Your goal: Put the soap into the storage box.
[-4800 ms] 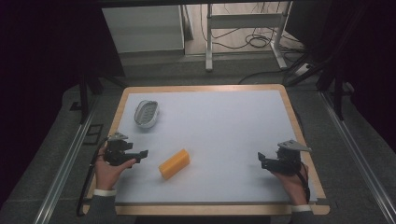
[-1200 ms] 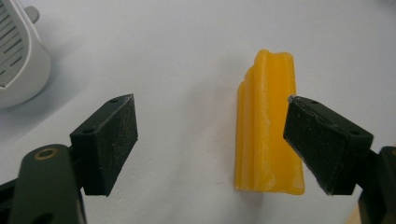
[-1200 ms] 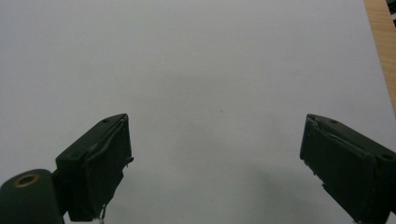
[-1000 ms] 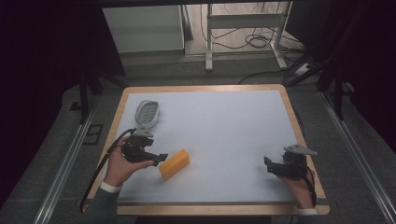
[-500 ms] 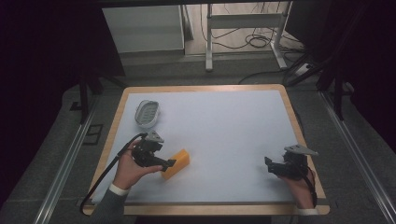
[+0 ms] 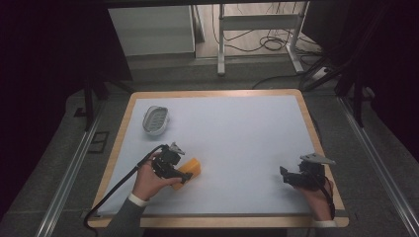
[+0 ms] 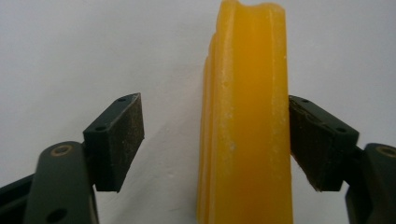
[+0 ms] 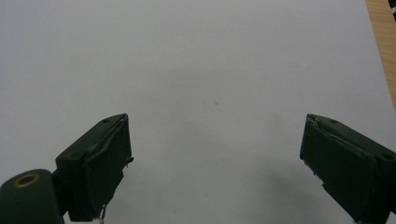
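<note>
Our left claw (image 7: pixel 215 140) straddles the yellow-orange block (image 7: pixel 247 121), released as yet: one pad (image 7: pixel 310 140) touches the block's side, the other pad (image 7: pixel 123 135) stands off, though the jaws have just been closing around it. The block lies on the white desk (image 6: pixel 237 128) near its front left, well apart from the grey oval dish (image 6: pixel 155 119) behind. Our right claw (image 6: pixel 289 177) rests released over bare desk at the front right. With only one pad in contact, we judge the block may slide or swivel sideways as the jaws close. A second ago the left claw sat short of the block; now it is over it.
</note>
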Tool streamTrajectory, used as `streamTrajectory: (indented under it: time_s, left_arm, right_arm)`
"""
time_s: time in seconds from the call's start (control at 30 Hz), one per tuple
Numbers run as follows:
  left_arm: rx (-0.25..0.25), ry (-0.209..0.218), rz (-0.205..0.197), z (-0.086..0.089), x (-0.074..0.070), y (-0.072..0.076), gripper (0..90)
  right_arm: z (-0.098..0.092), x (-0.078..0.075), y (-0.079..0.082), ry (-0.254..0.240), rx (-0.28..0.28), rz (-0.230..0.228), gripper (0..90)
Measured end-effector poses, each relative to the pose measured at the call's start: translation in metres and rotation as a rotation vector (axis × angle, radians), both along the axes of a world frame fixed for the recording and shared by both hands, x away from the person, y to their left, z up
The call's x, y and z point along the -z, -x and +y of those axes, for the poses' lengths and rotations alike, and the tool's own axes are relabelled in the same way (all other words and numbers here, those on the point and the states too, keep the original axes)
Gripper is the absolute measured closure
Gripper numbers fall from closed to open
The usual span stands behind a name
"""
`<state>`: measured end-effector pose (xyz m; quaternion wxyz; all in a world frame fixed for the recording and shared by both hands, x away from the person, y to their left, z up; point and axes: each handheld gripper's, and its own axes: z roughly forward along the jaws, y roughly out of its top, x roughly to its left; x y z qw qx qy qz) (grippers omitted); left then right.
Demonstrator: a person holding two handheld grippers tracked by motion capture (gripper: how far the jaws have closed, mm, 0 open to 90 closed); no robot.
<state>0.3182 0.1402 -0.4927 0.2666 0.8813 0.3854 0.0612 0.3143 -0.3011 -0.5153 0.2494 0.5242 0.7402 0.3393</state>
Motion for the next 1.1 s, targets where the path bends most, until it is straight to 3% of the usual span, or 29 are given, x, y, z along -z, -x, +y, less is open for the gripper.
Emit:
streamTrajectory:
  time_s: [0.37, 0.57, 0.67, 1.1]
  left_arm:
    - [0.029, -0.027, 0.012, -0.011, 0.005, 0.000, 32.5]
    - [0.029, -0.027, 0.041, -0.013, 0.008, -0.001, 45.0]
    - [0.029, -0.038, 0.059, -0.013, 0.010, -0.001, 56.8]
    - [0.028, -0.020, 0.044, -0.009, 0.008, -0.001, 60.7]
  right_arm:
    - [0.001, 0.001, 0.000, 0.012, -0.001, 0.002, 9.0]
    - [-0.001, 0.002, -0.001, 0.012, 0.003, 0.003, 9.0]
    - [-0.001, 0.001, 0.000, 0.014, 0.002, 0.001, 9.0]
    - [-0.002, 0.001, 0.000, 0.017, 0.006, -0.005, 9.0]
